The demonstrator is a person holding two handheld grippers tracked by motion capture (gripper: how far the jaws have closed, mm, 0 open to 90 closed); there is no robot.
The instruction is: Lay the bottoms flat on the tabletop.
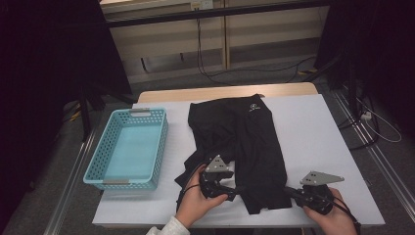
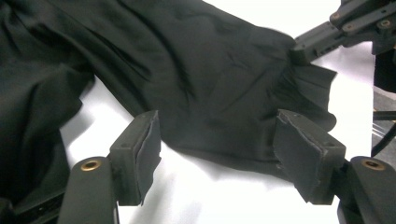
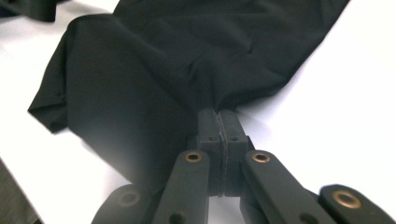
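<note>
My right gripper (image 3: 222, 122) clamped on shorts (image 3: 187, 60) hem. Left gripper (image 2: 219, 149) open, hem between jaws, not pinched. Risk: one-sided pull drags, bunches cloth toward right.

basket (image 1: 128, 149): light blue, on table's left | table (image 1: 318, 132): white top | cables (image 1: 215, 73): on floor beyond

We see the garment (image 1: 244, 147) lying at the table's (image 1: 318, 132) centre, the basket (image 1: 128, 147) on the table at its nine o'clock, both grippers at six o'clock.
</note>
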